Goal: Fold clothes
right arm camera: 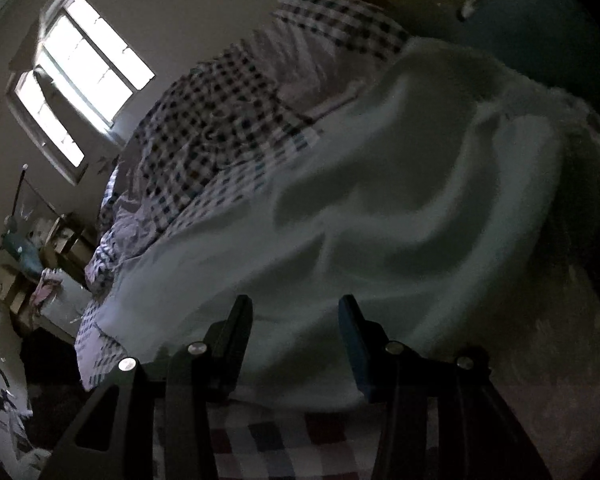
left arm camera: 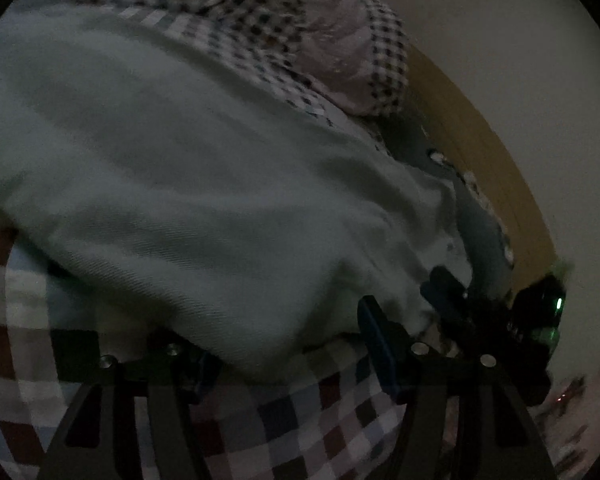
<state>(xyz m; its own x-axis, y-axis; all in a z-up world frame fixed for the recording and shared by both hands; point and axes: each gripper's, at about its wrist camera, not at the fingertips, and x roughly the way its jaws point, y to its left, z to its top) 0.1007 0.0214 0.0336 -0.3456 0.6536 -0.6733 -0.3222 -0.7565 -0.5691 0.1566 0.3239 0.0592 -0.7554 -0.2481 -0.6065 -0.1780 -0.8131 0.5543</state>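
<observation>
Pale grey-green cloth, a garment (left arm camera: 204, 184) of twill weave, is lying bunched across the checked bedspread (left arm camera: 308, 420) in front of me, filling most of both wrist views. My left gripper (left arm camera: 288, 356) is standing with its jaws spread wide, the garment's near edge sagging between them, and I cannot tell whether either finger is touching it. My right gripper (right arm camera: 296, 344) is likewise gaping at the cloth's lower hem, while a bright window (right arm camera: 80, 80) is glowing behind the bed.
</observation>
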